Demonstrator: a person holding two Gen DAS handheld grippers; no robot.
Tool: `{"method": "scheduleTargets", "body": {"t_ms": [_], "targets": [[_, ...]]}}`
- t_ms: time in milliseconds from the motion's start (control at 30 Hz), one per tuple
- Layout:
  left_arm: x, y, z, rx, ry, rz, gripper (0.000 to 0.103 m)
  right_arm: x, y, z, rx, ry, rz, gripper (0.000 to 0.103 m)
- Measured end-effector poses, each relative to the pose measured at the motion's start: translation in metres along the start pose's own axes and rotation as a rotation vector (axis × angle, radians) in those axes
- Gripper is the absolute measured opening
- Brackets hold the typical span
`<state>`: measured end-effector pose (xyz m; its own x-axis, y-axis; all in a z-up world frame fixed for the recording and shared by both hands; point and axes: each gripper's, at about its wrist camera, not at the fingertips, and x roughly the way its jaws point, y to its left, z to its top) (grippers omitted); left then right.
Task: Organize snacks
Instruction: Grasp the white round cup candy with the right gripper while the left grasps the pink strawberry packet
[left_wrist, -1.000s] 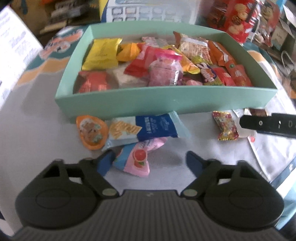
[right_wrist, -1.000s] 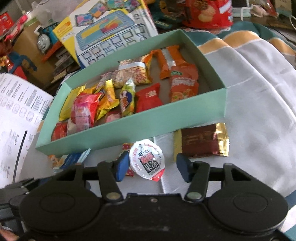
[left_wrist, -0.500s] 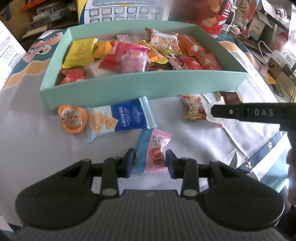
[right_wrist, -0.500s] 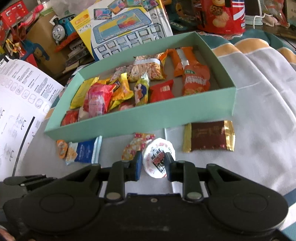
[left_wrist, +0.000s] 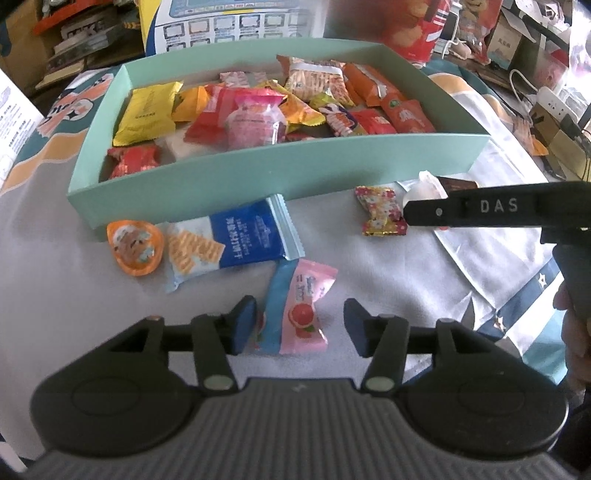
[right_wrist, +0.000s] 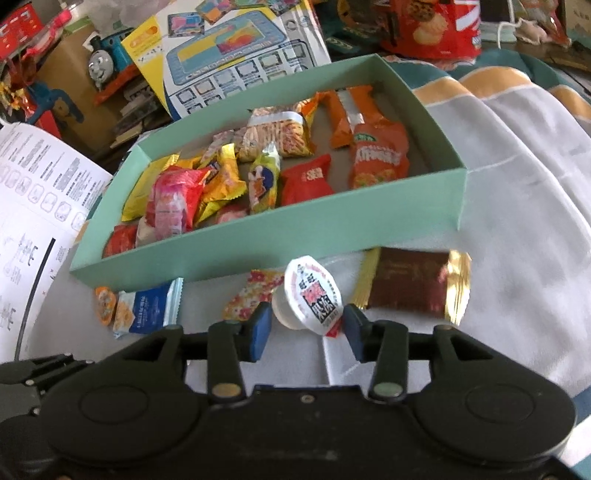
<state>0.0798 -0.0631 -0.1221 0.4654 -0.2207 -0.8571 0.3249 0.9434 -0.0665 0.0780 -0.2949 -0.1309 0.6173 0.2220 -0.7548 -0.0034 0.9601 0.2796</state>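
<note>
The left gripper (left_wrist: 299, 326) is opening, its blue pads clear of the one pink grapefruit-print candy packet (left_wrist: 301, 314) lying between them on the grey cloth (left_wrist: 74, 295). The right gripper (right_wrist: 306, 326) is opening around one white foil-lidded jelly cup (right_wrist: 312, 297), tilted, beside the mint-green cardboard box (right_wrist: 258, 236) of snacks

Both grippers are black plastic with blue-padded fingers, round hubs and pale rivets on the linkages. The left gripper (left_wrist: 299, 326) has a ribbed grey body low in frame; the right gripper (right_wrist: 306, 330) carries "DAS" lettering along its side.
</note>
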Motion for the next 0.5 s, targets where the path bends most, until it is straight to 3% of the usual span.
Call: {"method": "scheduleTargets", "body": {"t_ms": [100, 500], "targets": [[0.001, -0.002, 0.003, 0.018, -0.013, 0.035, 0.03, -0.001, 0.002, -0.002, -0.01, -0.016, -0.007, 0.04], [-0.016, 0.004, 0.004, -0.033, -0.039, -0.014, 0.029, -0.022, -0.012, -0.007, 0.069, -0.005, 0.013, 0.039]]}}
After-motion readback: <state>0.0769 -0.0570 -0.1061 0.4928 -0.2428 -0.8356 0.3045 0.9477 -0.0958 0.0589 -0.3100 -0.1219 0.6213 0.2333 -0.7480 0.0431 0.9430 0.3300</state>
